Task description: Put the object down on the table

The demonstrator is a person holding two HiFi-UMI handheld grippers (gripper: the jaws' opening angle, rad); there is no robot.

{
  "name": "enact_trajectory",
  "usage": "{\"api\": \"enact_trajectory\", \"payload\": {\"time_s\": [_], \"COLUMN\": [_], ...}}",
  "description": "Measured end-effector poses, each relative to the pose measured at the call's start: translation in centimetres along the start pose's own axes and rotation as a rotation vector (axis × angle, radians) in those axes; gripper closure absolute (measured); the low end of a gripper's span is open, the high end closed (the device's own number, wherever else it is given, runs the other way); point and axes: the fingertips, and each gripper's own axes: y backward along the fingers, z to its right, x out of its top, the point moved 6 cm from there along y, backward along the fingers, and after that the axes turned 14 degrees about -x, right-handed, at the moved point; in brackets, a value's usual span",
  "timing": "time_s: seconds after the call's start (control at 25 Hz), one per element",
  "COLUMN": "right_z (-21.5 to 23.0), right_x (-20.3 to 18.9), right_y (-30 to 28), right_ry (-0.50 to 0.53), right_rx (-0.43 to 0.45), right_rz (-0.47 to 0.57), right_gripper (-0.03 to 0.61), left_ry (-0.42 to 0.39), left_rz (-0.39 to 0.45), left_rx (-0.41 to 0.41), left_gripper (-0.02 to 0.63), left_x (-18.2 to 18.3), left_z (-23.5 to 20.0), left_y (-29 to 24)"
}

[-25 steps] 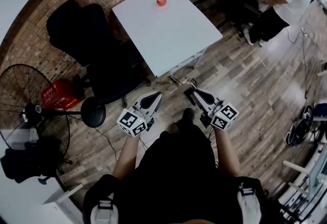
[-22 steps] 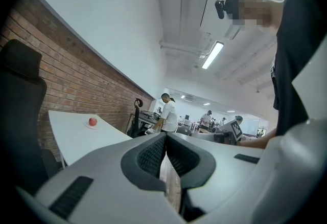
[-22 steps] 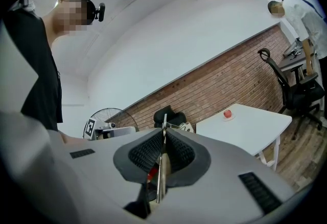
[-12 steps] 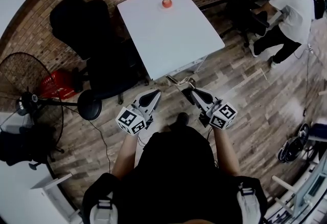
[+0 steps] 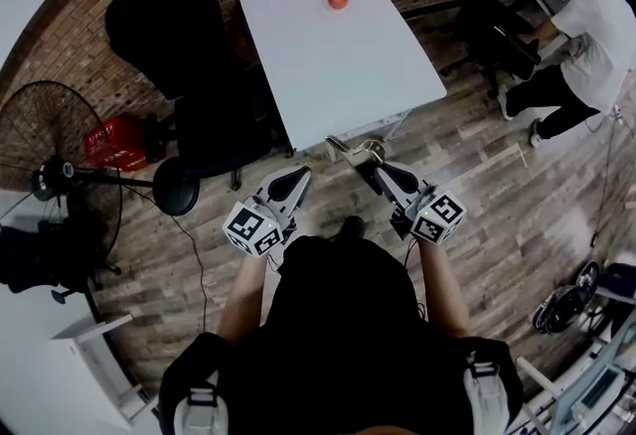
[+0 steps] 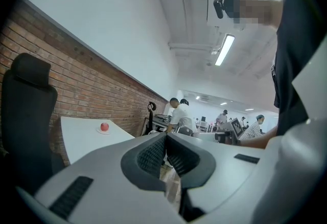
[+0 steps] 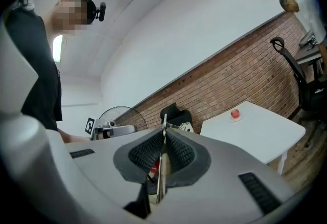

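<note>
Metal object (image 7: 162, 172) clamped in right tongs (image 7: 164, 135); clearest there.

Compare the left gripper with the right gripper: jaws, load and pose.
The right gripper is shut on a thin metal object; the left gripper is shut on nothing. In the head view the left gripper slants rightward, the right gripper leftward. Both point toward the white table.
</note>
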Motion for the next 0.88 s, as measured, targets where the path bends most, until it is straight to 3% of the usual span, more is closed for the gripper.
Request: {"api": "enact_trajectory", "payload": {"time_s": [0.52,0.88], "right_z": [1.4,4.0], "right_x": [0.4,1.9], "right_y": [-2.5,-6.5], "right_ry": [-0.014,0.000], "right_rx": [0.014,-0.051], "right_rz": [-0.018,-0.016], "right_gripper": [0.560,0.560], "left_ry": [0.013,0.015], "left_rz": [-0.009,-0.006], "left_rx": [0.017,-0.042], "left_gripper": [0.592,0.592], "left_x": [0.2,1.9], "left_z": [-2.1,-8.7], "left_y": [-0.6,-3.4]}}
